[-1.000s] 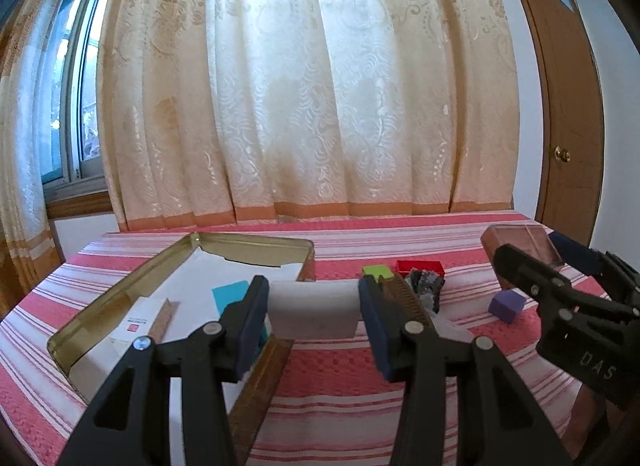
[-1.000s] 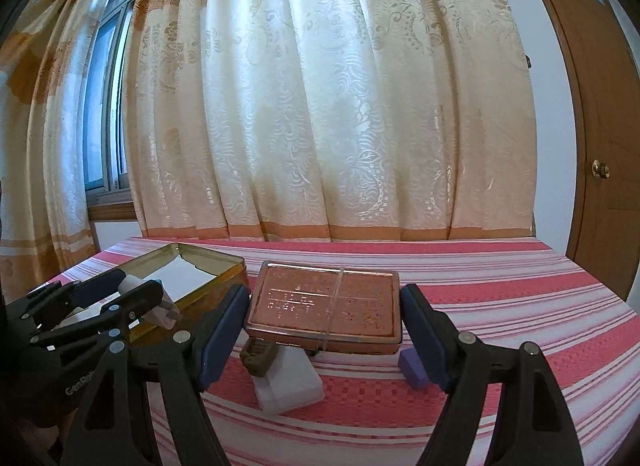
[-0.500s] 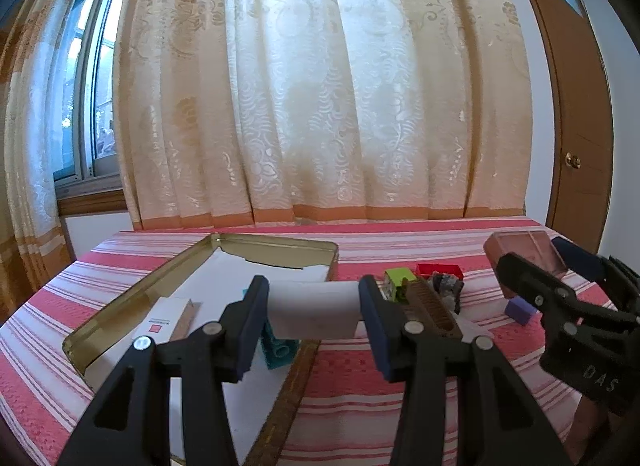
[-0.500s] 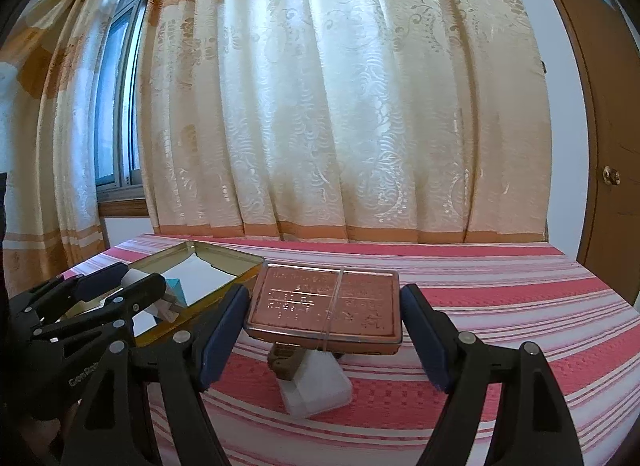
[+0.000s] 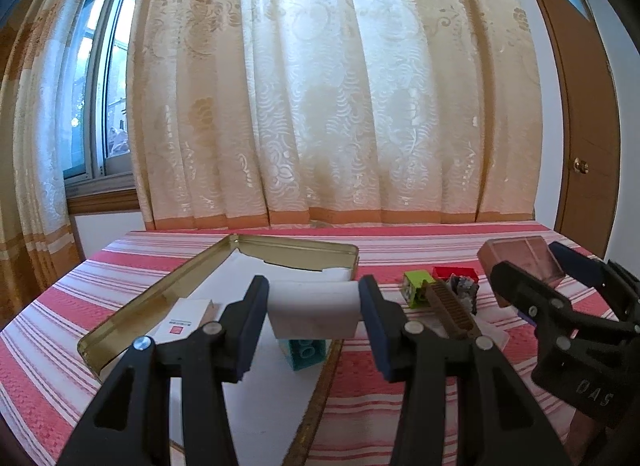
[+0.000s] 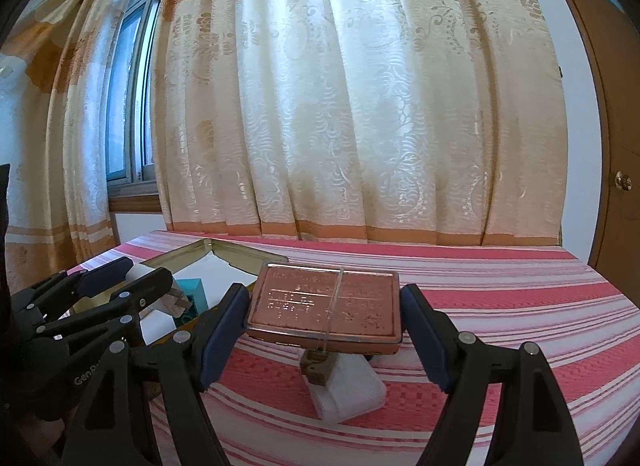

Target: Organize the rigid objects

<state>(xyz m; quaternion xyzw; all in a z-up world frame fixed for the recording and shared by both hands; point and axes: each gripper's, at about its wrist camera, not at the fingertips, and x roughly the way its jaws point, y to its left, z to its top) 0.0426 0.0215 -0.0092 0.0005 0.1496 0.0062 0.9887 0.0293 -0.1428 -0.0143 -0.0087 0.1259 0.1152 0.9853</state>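
The left tool [image 5: 313, 308] grips a white rectangular block [image 5: 314, 312] above the open gold metal tin [image 5: 296, 252], which already contains a teal plastic brick [image 5: 306, 354] directly below. The right tool [image 6: 322, 320] grips a copper-coloured flat tin [image 6: 326, 304]. Several small items ahead right on the surface [image 5: 400, 406] remain unsorted.

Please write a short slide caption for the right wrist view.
Right tongs hold a copper tin above the striped cloth; left tongs grip a white block.

Teal brick [image 5: 305, 354] perhaps half hidden
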